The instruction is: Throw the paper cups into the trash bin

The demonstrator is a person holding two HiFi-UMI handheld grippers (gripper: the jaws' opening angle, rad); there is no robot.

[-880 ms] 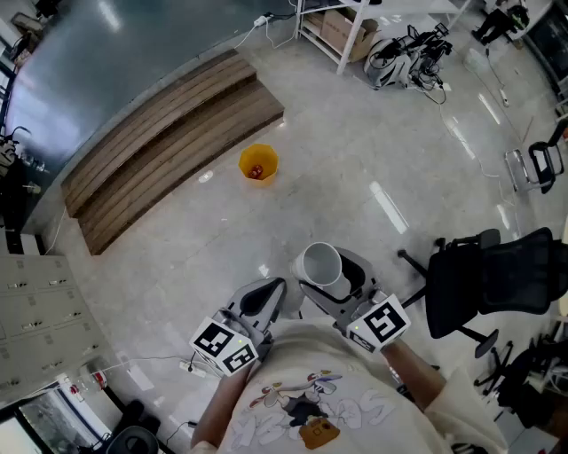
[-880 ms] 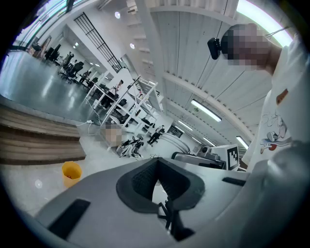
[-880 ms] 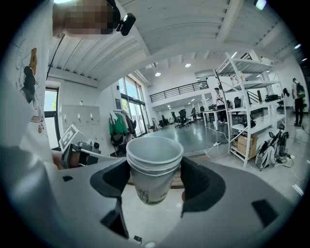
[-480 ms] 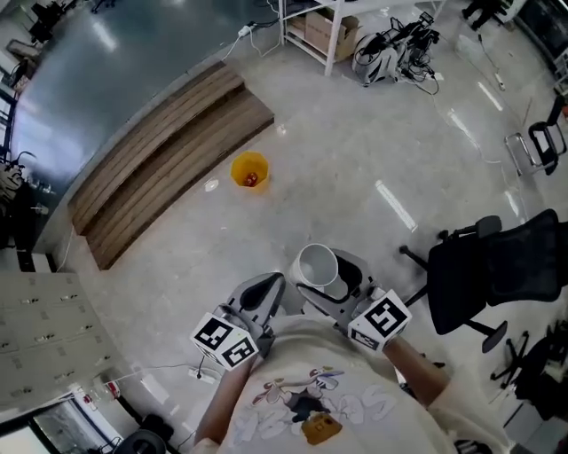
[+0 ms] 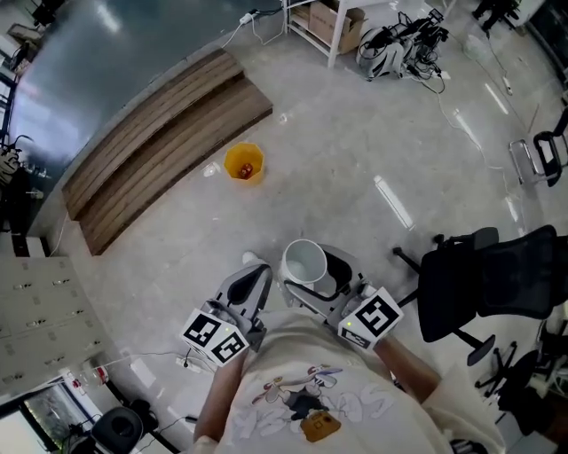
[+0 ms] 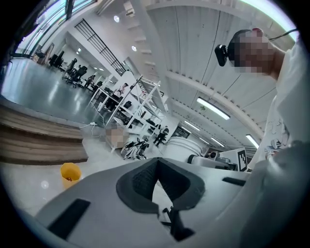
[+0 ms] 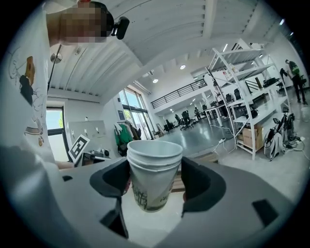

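A stack of white paper cups point(image 5: 304, 262) stands upright between the jaws of my right gripper point(image 5: 312, 273), which is shut on it just in front of the person's chest. In the right gripper view the cups point(image 7: 152, 174) fill the gap, with a pad pressing each side of my right gripper point(image 7: 154, 188). My left gripper point(image 5: 251, 285) sits beside them, shut and empty, and its jaws point(image 6: 156, 169) meet at the tip. The yellow trash bin point(image 5: 244, 164) stands on the floor well ahead, with something red inside. It also shows low at the left as the bin point(image 6: 70, 174) in the left gripper view.
A stepped wooden platform point(image 5: 160, 133) lies beyond the bin at the left. A black office chair point(image 5: 488, 284) stands close on the right. White shelving with boxes point(image 5: 328, 22) and a tangle of cables point(image 5: 399, 40) are at the far top. Grey lockers point(image 5: 35, 310) line the left edge.
Both grippers and the cups have drifted a little left in the head view, and the bin now shows slightly further left. The grip on the cups is unchanged.
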